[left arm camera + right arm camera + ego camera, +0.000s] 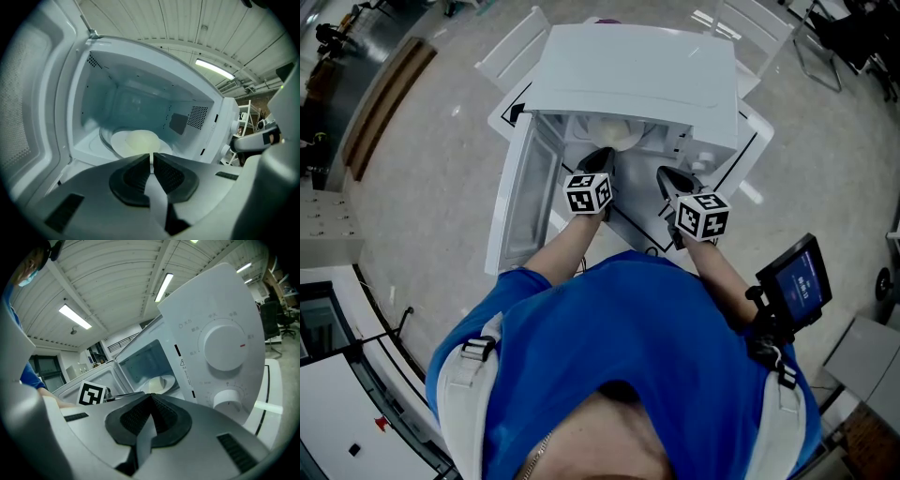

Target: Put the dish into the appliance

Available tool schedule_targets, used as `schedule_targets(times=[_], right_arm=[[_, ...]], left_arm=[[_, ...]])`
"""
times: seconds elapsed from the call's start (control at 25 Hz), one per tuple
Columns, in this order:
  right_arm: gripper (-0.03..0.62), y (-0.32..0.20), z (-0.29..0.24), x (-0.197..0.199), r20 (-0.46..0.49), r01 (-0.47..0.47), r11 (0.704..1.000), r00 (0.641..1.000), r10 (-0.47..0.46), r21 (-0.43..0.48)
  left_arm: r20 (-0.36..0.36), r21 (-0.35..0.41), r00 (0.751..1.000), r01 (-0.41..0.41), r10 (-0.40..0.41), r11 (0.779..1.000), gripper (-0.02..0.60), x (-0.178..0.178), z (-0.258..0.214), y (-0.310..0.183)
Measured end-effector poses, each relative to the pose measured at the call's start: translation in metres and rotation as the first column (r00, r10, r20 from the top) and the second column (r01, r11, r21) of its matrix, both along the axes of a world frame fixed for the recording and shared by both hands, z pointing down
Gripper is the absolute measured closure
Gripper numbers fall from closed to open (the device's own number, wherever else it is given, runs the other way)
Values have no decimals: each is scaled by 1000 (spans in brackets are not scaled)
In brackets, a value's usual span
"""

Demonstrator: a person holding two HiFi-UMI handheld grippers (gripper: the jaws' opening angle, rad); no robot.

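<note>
Already in place: the dish sits inside the open microwave, and both grippers are empty.

Nearest you, the left gripper [152,157] has its jaws drawn all but together, only a slit between the ribbed black pads and nothing in it. The right gripper [151,397] is closed on nothing, just beside the two smooth round knobs [224,344]. Beyond, the door [33,108] stands wide and the microwave [140,75] walls are glossy white with perforated vents. The dish [138,142] rests on the glass tray [104,138]; it is round, pale and shallow. Judge it stiff, slick, chippable and moderately heavy. If it needs shifting, pinch the near rim and keep it level.
</note>
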State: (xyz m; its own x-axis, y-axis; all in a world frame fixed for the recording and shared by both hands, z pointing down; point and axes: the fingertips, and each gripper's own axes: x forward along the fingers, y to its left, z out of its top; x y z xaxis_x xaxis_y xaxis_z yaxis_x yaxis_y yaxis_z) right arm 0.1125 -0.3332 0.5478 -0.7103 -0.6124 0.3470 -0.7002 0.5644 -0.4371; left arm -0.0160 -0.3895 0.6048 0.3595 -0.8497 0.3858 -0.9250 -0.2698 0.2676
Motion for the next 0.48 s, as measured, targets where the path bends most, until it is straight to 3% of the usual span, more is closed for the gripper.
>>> schedule_targets(times=[0.48], right_arm=[[592, -1, 3, 2, -8, -5, 1000, 1000, 5, 1]], left_arm=[[-4, -17, 1000, 6, -6, 1000, 551, -1, 7, -18]])
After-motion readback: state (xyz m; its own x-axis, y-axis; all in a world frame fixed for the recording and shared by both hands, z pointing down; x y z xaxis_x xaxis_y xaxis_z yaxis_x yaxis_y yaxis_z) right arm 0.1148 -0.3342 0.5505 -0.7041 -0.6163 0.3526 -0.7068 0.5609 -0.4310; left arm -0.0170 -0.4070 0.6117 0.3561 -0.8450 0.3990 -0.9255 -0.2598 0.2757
